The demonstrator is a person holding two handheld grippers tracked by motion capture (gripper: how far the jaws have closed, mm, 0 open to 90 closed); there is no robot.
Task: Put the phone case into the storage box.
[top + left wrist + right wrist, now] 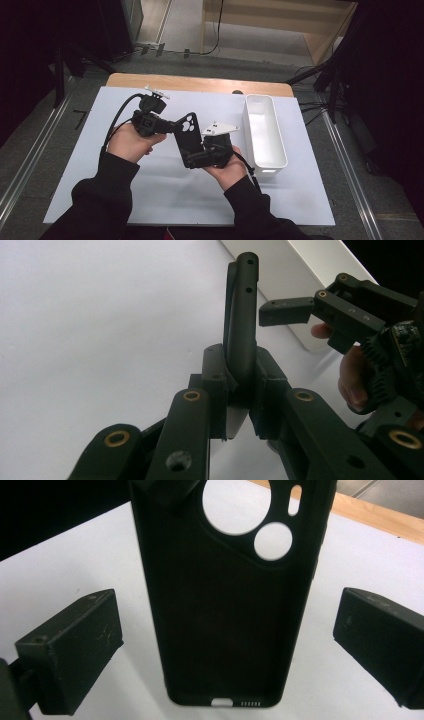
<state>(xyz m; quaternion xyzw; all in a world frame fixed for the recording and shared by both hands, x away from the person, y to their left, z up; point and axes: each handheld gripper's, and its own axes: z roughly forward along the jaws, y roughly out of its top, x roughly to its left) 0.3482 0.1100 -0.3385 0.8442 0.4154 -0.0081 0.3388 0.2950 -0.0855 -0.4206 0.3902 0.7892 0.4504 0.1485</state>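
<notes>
Work surface: one white mat (150,200) laid over one wooden table (200,82), whose edge shows along the far side. One white rectangular bin (265,131) stands on the mat to the person's right, long axis running away from the person; what shows of its inside is bare. One black phone case (188,139) is the object in hand, held up off the mat between the two grippers, just left of the bin, camera cut-outs toward the far end. Left gripper (239,390): jaws closed onto the case, pinching it edge-on near the camera-hole end; in the left gripper view the case rises upright out of the clamped pads. Right gripper (227,645): jaws spread wide, one pad on each side of the case's lower end with mat showing through both gaps, so no contact; the case hangs between them, port slot at the bottom. Progress, as a judgement: the case is lifted and carried by the left gripper alone, mid hand-over, the right one either about to take it or just let go, which cannot be told from this moment. Likely left: settle the grip, then put the case into the bin, which looks the probable destination. Count: one mat, one table, one bin, two grippers, one case; three round and one slot-shaped cut-out in it, counted in the right gripper view.
</notes>
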